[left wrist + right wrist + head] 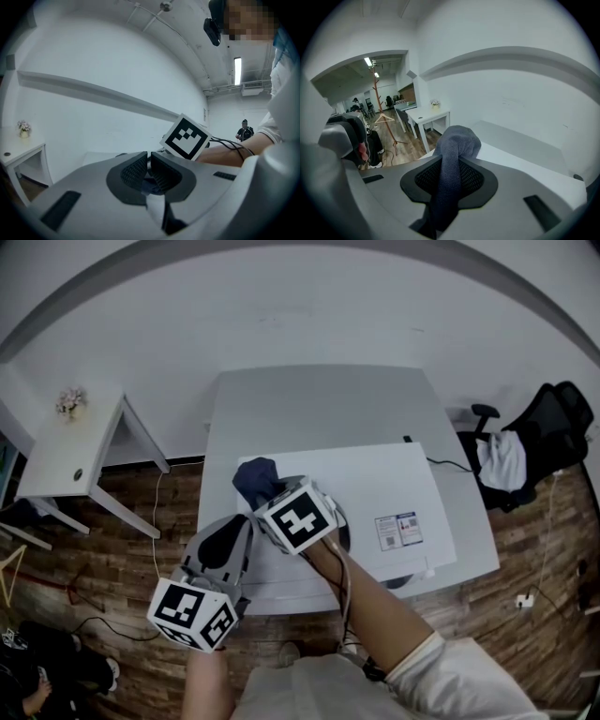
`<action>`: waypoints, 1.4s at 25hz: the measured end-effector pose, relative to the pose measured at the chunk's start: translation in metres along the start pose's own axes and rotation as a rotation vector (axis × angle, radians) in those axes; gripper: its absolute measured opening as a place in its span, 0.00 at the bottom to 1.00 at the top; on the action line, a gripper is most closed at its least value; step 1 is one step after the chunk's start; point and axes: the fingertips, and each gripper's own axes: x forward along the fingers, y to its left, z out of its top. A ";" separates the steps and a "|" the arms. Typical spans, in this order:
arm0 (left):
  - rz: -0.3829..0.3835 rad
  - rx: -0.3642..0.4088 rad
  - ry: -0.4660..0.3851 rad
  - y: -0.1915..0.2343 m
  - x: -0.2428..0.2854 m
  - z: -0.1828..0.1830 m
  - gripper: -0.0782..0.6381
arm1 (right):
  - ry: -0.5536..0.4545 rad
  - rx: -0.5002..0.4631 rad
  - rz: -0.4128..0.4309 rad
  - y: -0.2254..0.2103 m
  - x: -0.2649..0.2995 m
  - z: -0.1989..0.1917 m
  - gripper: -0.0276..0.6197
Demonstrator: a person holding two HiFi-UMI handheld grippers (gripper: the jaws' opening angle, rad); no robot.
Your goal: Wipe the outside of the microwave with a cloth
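- The right gripper (449,177) has its jaws clamped partway on a dark blue-grey cloth (455,143). The fabric runs up between the two pads and bunches into a rounded wad beyond the tips.
- In the head view, the cloth (255,480) sits over the left front corner of the white microwave (375,479), which stands on a grey table (309,399). Whether the wad presses on the top I cannot tell.
- The left gripper (149,169) has its jaws drawn almost together, the ribbed pads nearly meeting, and it grips nothing.
- From above, the left gripper (225,542) hangs just left of the right gripper (270,495), beside the microwave's front left edge.
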 end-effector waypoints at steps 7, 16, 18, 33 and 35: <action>-0.016 0.000 0.017 -0.007 0.013 -0.003 0.13 | 0.002 0.005 -0.020 -0.016 -0.005 -0.005 0.19; -0.038 0.001 0.023 -0.023 0.027 -0.003 0.13 | 0.005 0.036 -0.063 -0.054 -0.023 -0.016 0.19; -0.046 0.000 0.026 -0.029 0.031 -0.004 0.13 | 0.007 0.041 -0.069 -0.061 -0.028 -0.019 0.19; -0.131 0.024 0.043 -0.089 0.066 -0.005 0.13 | 0.037 0.075 -0.124 -0.133 -0.081 -0.061 0.19; -0.143 0.027 0.046 -0.098 0.071 -0.006 0.13 | 0.038 0.084 -0.137 -0.142 -0.091 -0.068 0.19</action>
